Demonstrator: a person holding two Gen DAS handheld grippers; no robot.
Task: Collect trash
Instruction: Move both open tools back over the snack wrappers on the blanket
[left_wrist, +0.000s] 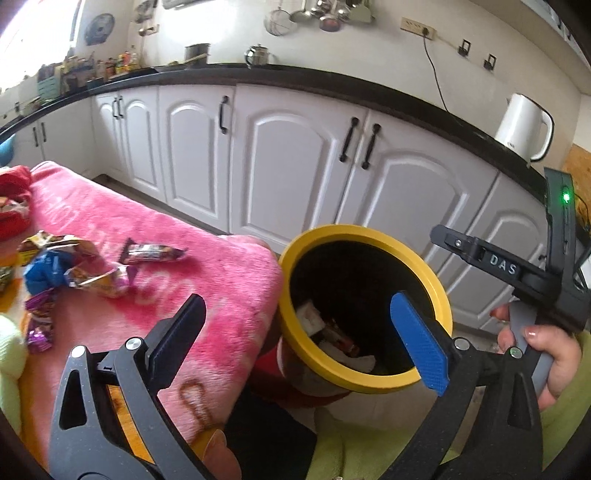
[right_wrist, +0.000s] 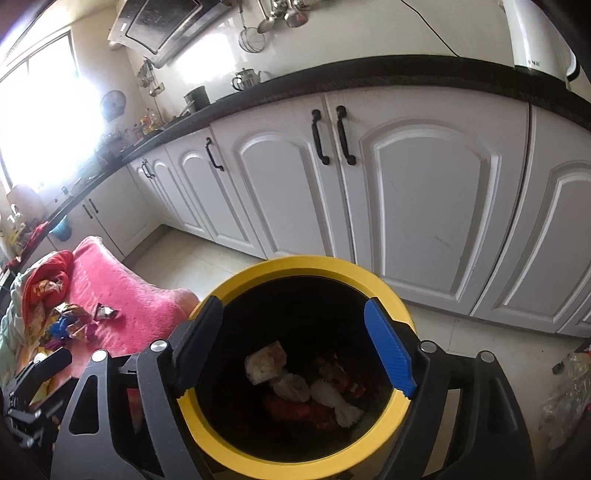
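Observation:
A yellow-rimmed black bin (left_wrist: 439, 291) stands beside a table with a pink cloth (left_wrist: 207, 251). Crumpled papers and wrappers lie at the bin's bottom (right_wrist: 291, 380). On the cloth lie a dark snack wrapper (left_wrist: 153, 252) and a heap of crumpled foil wrappers (left_wrist: 70, 271), also in the right wrist view (right_wrist: 70, 325). My left gripper (left_wrist: 299, 332) is open and empty over the table's edge next to the bin. My right gripper (right_wrist: 295, 349) is open and empty right above the bin's mouth (right_wrist: 236, 284); its body shows in the left wrist view (left_wrist: 502, 266).
White cabinets (left_wrist: 295, 166) under a black countertop (left_wrist: 332, 85) run behind the bin. A white kettle (left_wrist: 522, 127) stands on the counter. A red cloth (right_wrist: 48, 277) lies at the table's far end. Clear plastic (right_wrist: 569, 398) lies on the floor to the right.

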